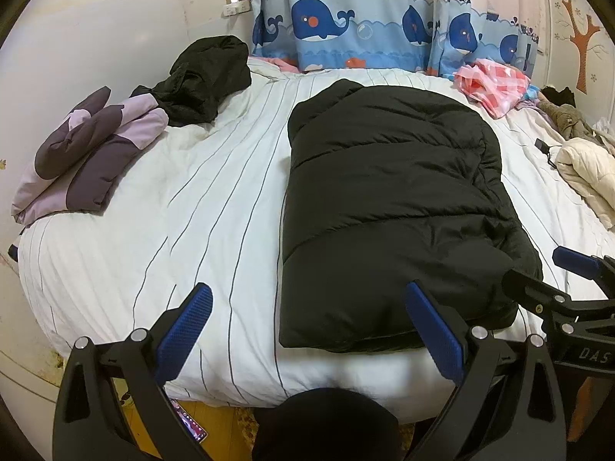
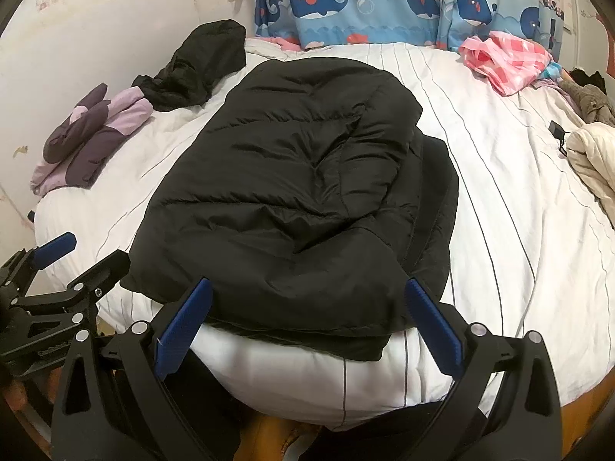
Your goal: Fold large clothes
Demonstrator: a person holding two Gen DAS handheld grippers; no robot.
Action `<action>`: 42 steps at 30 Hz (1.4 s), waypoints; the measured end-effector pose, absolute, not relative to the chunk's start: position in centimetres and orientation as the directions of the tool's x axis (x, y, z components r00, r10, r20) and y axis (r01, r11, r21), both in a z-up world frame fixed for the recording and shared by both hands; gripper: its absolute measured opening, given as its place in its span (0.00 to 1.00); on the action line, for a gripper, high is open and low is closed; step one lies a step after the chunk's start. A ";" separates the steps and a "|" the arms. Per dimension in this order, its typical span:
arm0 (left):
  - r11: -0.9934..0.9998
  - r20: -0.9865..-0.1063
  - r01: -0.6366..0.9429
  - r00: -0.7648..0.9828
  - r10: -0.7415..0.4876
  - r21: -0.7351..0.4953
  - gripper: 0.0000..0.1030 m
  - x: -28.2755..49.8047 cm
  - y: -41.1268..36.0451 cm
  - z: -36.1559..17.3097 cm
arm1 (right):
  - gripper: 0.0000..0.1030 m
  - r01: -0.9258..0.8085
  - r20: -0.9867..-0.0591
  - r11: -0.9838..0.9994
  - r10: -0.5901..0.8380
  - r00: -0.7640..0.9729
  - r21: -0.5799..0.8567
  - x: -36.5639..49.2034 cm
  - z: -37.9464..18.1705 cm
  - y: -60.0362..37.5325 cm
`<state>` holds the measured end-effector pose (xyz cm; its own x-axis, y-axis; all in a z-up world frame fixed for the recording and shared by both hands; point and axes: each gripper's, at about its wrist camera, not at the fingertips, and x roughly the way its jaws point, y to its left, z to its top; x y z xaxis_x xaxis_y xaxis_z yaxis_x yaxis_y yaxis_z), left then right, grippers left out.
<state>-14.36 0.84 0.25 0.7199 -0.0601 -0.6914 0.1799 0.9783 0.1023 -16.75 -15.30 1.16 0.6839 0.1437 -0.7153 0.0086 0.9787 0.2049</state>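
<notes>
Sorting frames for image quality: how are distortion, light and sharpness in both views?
Left wrist view: strong fisheye bending, dark corners, the bed bulges; even indoor light, sharp, but the black jacket shows little detail. Right wrist view: same bending; faint sheen on the jacket, no blur.

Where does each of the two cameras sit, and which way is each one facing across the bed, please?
Left wrist: on the left gripper, at the bed's near edge, facing the whale curtain; open blue fingers, right gripper entering at right.
Right wrist: on the right gripper, facing likewise, centred on the black puffer jacket; left gripper at left.
Shared: jacket, striped bed, purple jacket.
</notes>
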 end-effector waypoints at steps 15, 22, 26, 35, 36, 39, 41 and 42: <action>0.979 -0.696 0.180 0.715 -0.063 0.096 0.93 -14.7 1.1 0.4 | 0.94 -0.001 -0.721 0.980 0.148 0.677 0.201 -16.4 1.0 -15.1; 0.979 -0.698 0.180 0.713 -0.066 0.092 0.93 -14.8 1.1 0.4 | 0.94 -0.005 -0.725 0.980 0.150 0.672 0.199 -16.2 0.9 -15.3; 0.979 -0.698 0.183 0.712 -0.069 0.090 0.93 -14.7 1.1 0.4 | 0.94 -0.006 -0.726 0.980 0.151 0.671 0.199 -16.2 0.9 -15.3; 0.978 -0.707 0.196 0.701 -0.092 0.068 0.93 -14.6 1.2 0.5 | 0.94 -0.012 -0.732 0.982 0.149 0.665 0.189 -15.9 0.7 -15.6; 0.978 -0.709 0.198 0.699 -0.095 0.064 0.93 -14.6 1.2 0.5 | 0.94 -0.012 -0.733 0.982 0.147 0.664 0.186 -15.8 0.7 -15.6; 0.978 -0.713 0.200 0.695 -0.099 0.059 0.93 -14.6 1.2 0.4 | 0.94 -0.011 -0.736 0.982 0.148 0.661 0.188 -15.8 0.5 -15.7; 0.978 -0.712 0.198 0.696 -0.093 0.066 0.93 -14.6 1.2 0.4 | 0.94 -0.010 -0.737 0.982 0.149 0.659 0.190 -15.7 0.5 -15.8; 0.978 -0.712 0.197 0.696 -0.091 0.068 0.93 -14.5 1.2 0.4 | 0.94 -0.011 -0.737 0.982 0.150 0.659 0.190 -15.7 0.5 -15.8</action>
<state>-14.47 1.17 0.38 0.6960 -0.0912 -0.7123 0.1973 0.9780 0.0675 -15.70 -15.80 0.48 0.6589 0.1498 -0.7372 -0.0107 0.9817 0.1900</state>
